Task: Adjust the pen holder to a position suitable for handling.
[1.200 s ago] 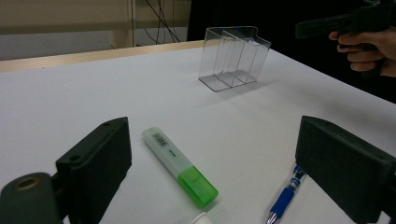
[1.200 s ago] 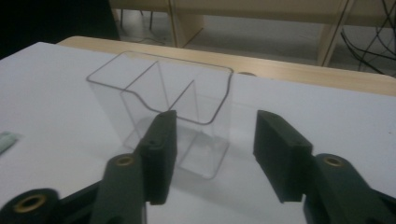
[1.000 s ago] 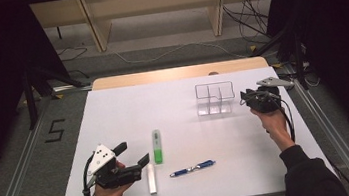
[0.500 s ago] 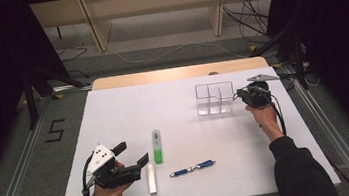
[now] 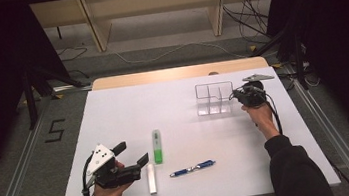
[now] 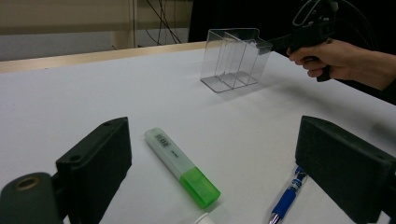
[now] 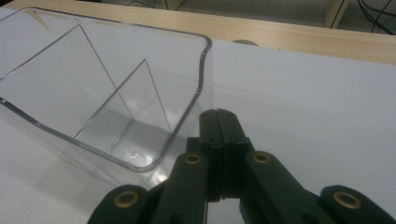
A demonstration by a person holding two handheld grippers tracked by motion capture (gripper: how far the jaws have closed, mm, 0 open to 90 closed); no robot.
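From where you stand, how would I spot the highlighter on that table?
Start at the white table and look to its near left part, just ahead of the left gripper. The highlighter lies flat there, pale-bodied with a bright green cap, unlike the plain white stick and blue pen nearby.

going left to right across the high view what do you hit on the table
left gripper → white marker → green highlighter → blue pen → clear divided organizer → right gripper, its fingers shut beside the organizer's right wall
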